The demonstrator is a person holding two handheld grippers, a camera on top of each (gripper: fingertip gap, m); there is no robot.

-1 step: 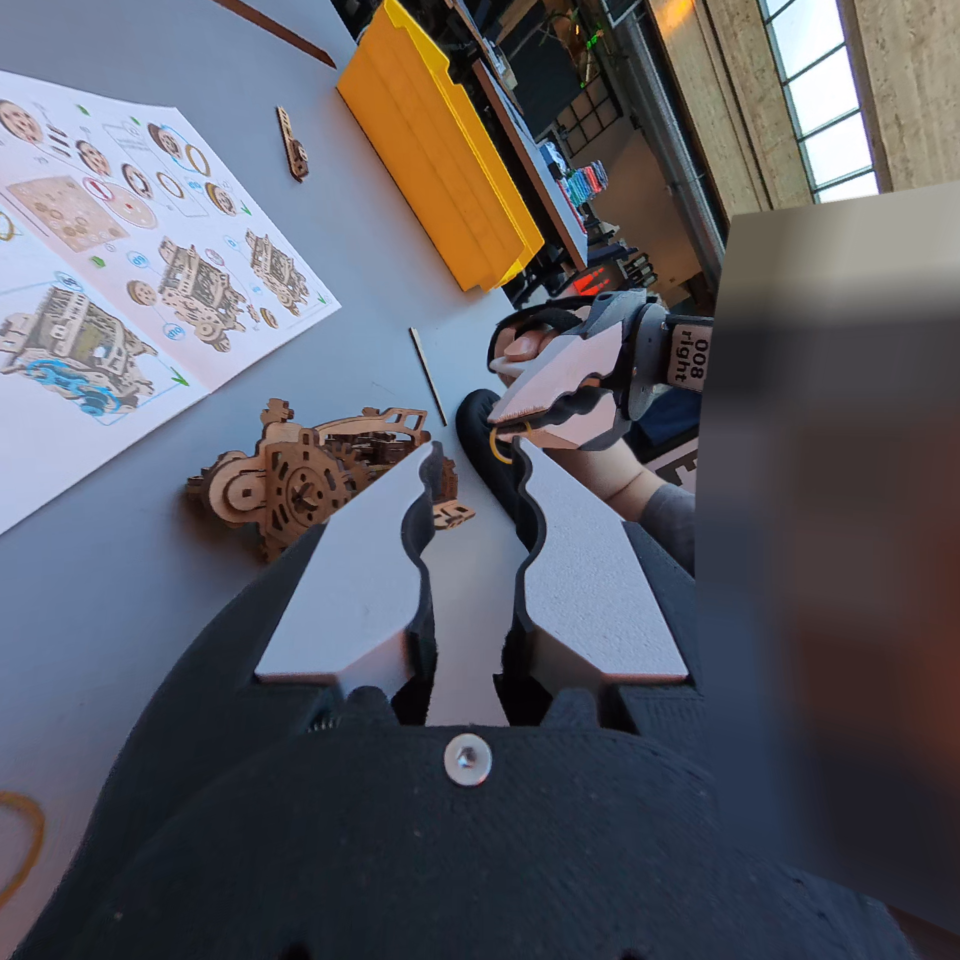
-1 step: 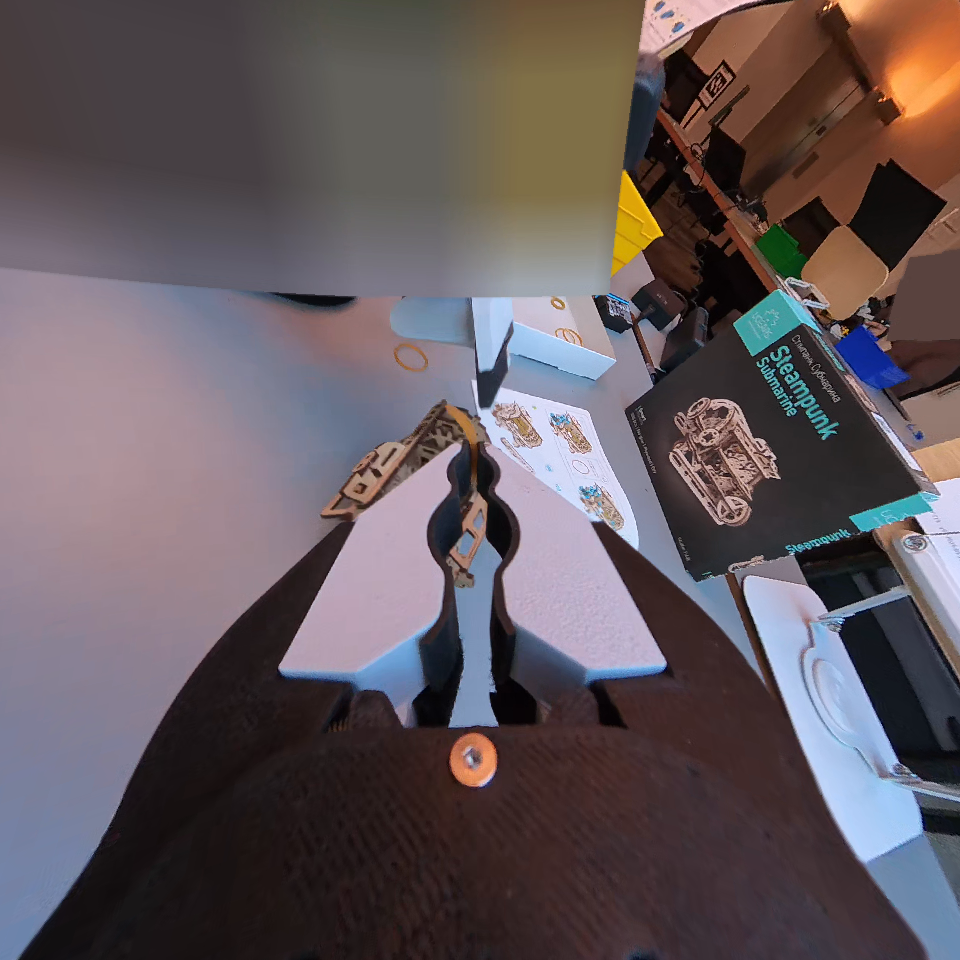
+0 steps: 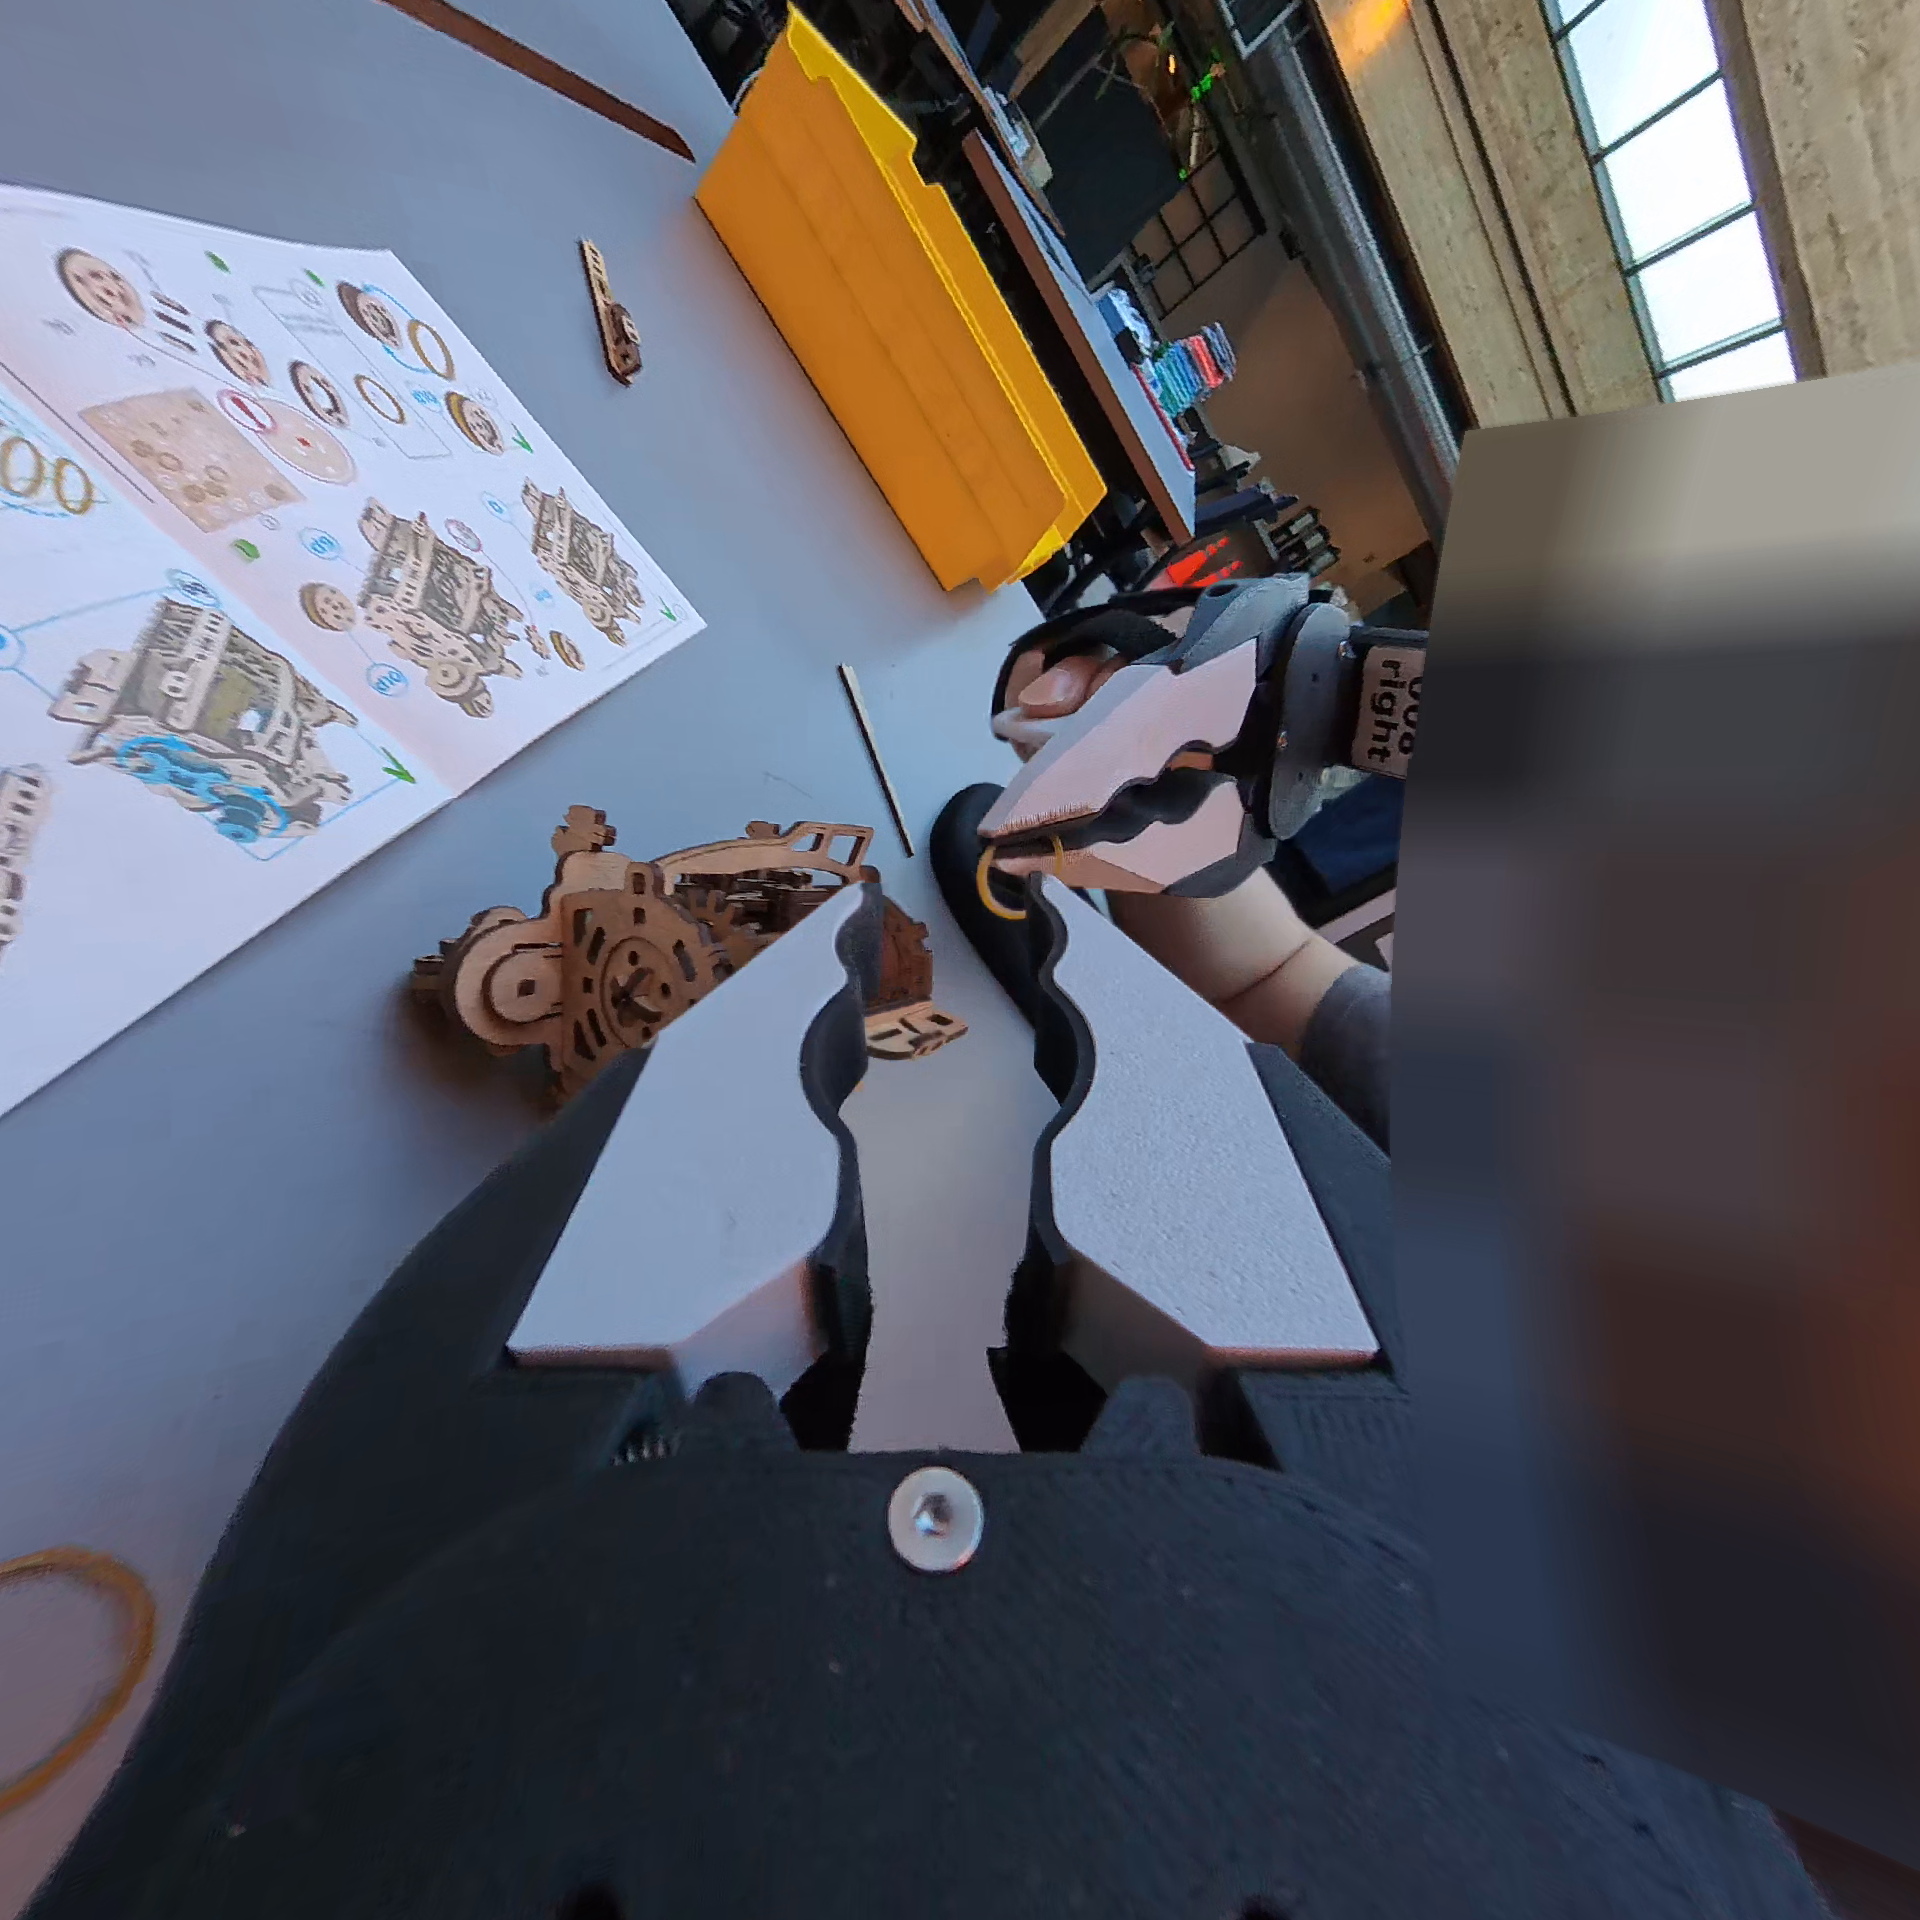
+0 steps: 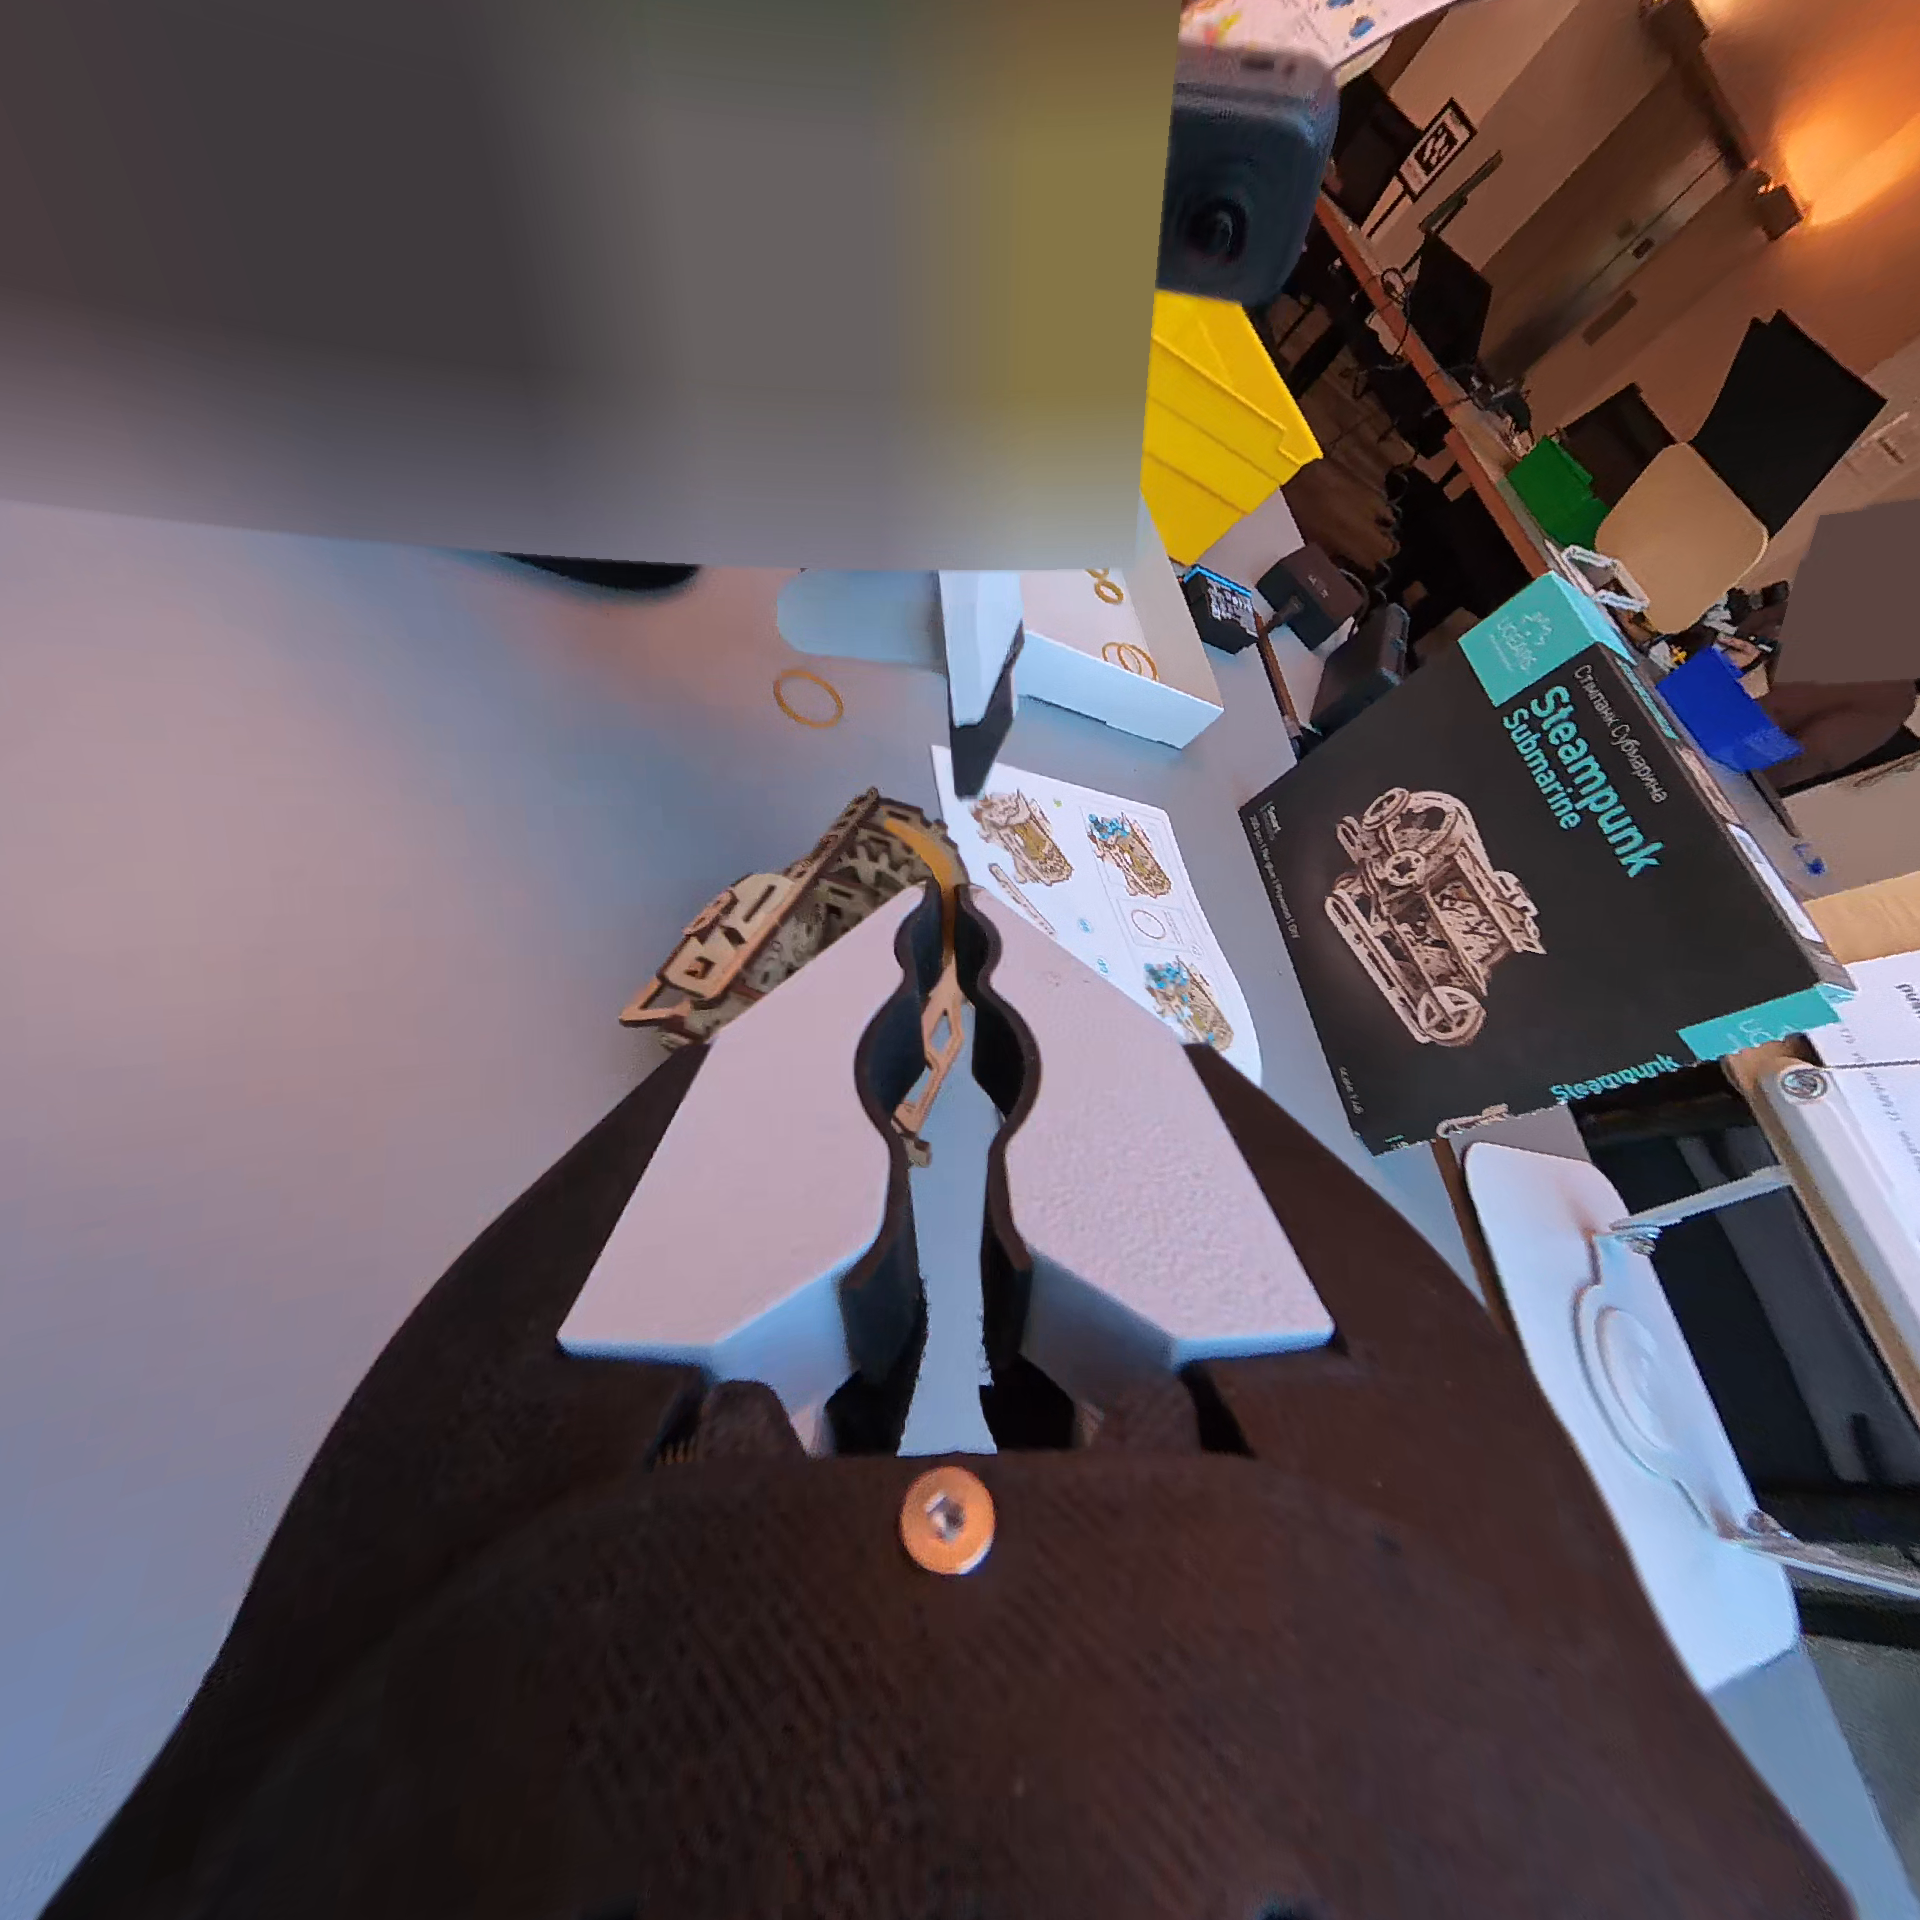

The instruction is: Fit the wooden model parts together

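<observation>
Near desk's front edge, wooden model (image 3: 644, 966) lies just ahead-left of empty, parted left tongs (image 3: 951, 904); right tongs (image 4: 945, 914), clamped on rubber band (image 4: 930, 857), hover closest, band beside model's gears.

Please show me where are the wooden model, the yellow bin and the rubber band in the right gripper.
wooden model (image 3: 613, 977), left wrist view, on its side gear plate.
yellow bin (image 3: 894, 332), left wrist view, on its long side wall.
rubber band (image 3: 992, 894), left wrist view, on its loop below the right gripper (image 3: 1023, 847).
</observation>
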